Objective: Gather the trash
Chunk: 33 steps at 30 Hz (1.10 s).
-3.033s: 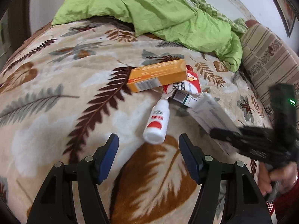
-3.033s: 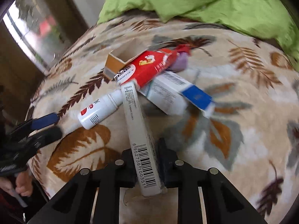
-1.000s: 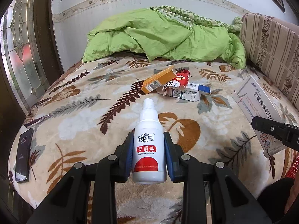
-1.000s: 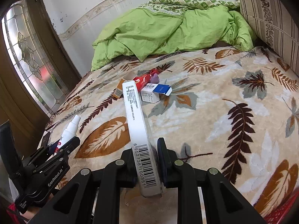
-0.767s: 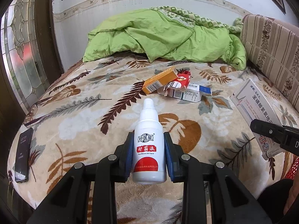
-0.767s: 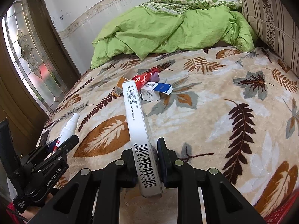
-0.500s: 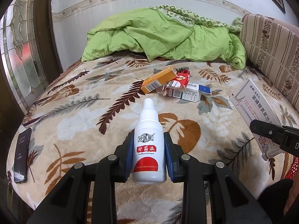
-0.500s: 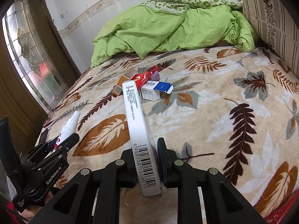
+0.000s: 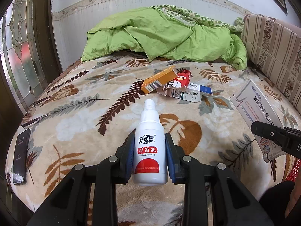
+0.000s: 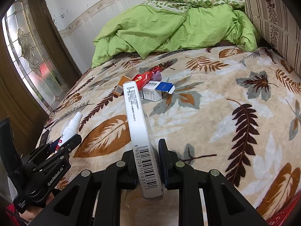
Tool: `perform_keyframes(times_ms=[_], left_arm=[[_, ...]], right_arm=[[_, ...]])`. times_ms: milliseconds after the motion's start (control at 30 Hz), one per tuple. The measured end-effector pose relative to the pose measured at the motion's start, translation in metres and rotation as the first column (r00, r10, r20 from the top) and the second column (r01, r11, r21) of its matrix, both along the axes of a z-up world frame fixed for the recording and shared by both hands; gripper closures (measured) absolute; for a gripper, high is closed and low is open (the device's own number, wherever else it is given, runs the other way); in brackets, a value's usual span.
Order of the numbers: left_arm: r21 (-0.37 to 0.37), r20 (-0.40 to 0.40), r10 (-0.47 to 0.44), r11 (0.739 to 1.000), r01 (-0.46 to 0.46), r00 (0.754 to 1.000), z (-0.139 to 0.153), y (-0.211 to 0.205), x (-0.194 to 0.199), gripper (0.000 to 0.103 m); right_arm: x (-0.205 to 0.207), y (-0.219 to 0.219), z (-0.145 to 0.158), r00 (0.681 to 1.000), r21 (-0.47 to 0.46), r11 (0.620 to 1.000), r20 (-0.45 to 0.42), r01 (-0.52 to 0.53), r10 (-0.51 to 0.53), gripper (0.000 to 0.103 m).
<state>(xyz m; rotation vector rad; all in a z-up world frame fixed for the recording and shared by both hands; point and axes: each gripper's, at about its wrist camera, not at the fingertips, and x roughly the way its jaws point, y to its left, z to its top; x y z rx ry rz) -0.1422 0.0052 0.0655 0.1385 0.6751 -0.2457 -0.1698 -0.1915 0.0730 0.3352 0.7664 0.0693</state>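
My left gripper (image 9: 150,152) is shut on a white spray bottle (image 9: 150,150) with a red label, held above the near edge of the bed. It also shows in the right wrist view (image 10: 70,127). My right gripper (image 10: 145,162) is shut on a long flat white box (image 10: 140,130) with a barcode; the box shows at the right in the left wrist view (image 9: 257,113). On the leaf-patterned blanket (image 9: 75,113) lie an orange box (image 9: 159,79), a red packet (image 9: 180,80) and a white and blue box (image 9: 190,94), piled together.
A crumpled green duvet (image 9: 165,35) lies at the head of the bed. A striped cushion (image 9: 272,47) is at the right. A black phone (image 9: 20,156) lies at the bed's left edge. A red basket edge (image 10: 282,216) shows at the lower right.
Three seconds ago the left gripper was open over the bottle lying on the bed; it has since closed on it and lifted. Over the last second both grippers hold nearly still.
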Motion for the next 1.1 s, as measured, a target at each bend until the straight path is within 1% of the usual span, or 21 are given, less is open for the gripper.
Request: perform_keyframes(times_ms=[933,1000,1100], left_arm=[[0.000,-0.001,-0.002,1.000,0.002,1.000,0.0015,0.0008,-0.0005,0.074],[-0.004,-0.002,-0.004,1.000,0.004,1.000,0.0014,0.0003,0.0003,0.074],[-0.025,-0.005,-0.031,0.999,0.031,0.999,-0.0004,-0.0041,-0.0006,0.074]], right_arm=[[0.0002,-0.0005,0.0000,1.000,0.000,1.000,0.001,-0.001,0.001,0.083],[0.0004,-0.0006,-0.0001,1.000,0.000,1.000,0.001,-0.001,0.001,0.083],[-0.0006,-0.0021,-0.0001,1.000,0.011,1.000,0.009,0.008,-0.008,0.083]])
